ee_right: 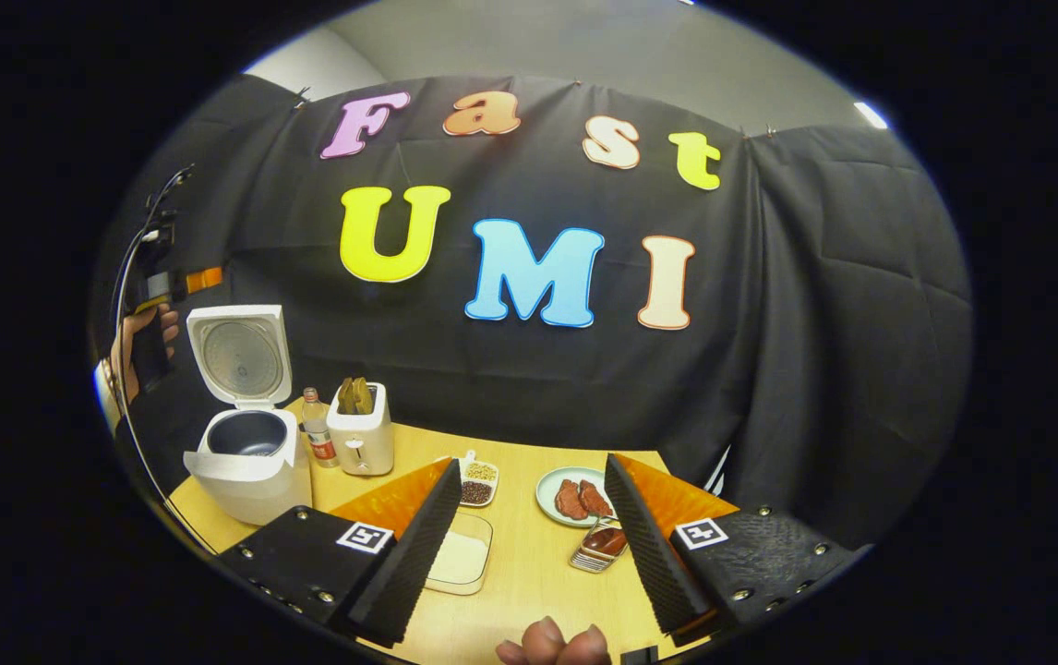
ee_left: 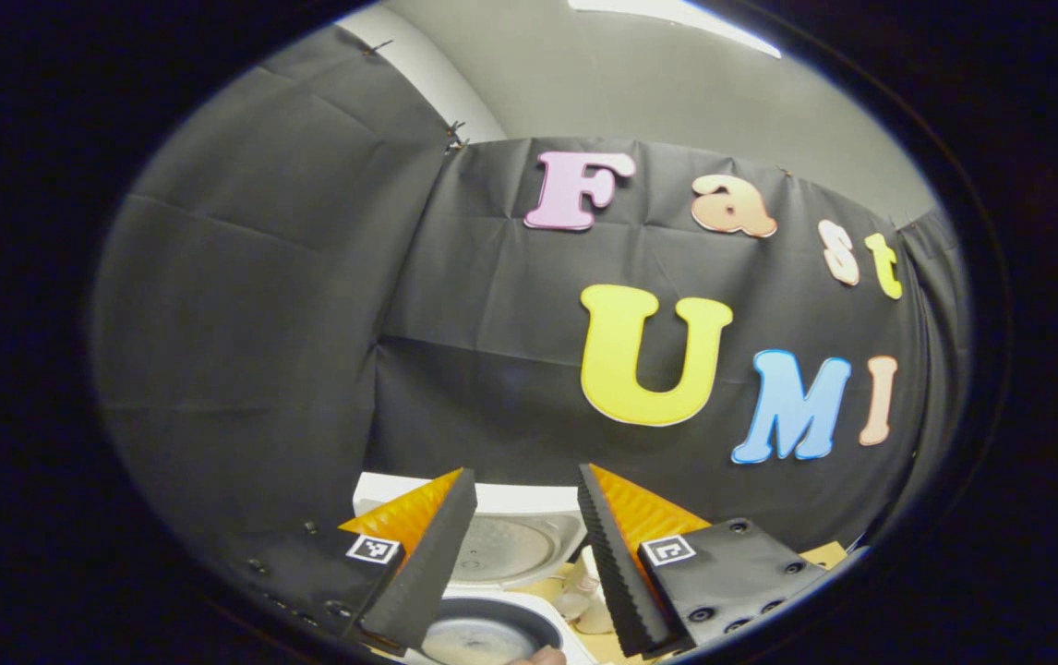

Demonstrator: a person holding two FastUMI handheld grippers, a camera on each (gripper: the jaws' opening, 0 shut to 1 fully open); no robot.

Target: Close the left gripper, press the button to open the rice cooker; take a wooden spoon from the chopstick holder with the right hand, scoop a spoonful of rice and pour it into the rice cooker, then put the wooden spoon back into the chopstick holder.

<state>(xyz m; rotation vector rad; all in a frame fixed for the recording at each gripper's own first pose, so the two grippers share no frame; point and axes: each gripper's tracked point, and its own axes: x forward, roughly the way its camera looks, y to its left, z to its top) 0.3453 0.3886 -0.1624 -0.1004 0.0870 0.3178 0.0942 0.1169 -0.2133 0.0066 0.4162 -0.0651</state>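
Black cloth wall behind bench (ee_right: 529, 563) | rice cooker (ee_right: 247, 457) far left, lid up | my L gripper (ee_left: 520, 554) spread above its pot | R gripper (ee_right: 529, 545) spread, empty, over rice dish (ee_right: 460, 559)

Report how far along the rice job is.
Done: the rice cooker stands with its lid up, so the button press looks finished. In hand: nothing; the right gripper is open and empty over the table. Left: fetch the wooden spoon, scoop from the rice container, pour, return the spoon.
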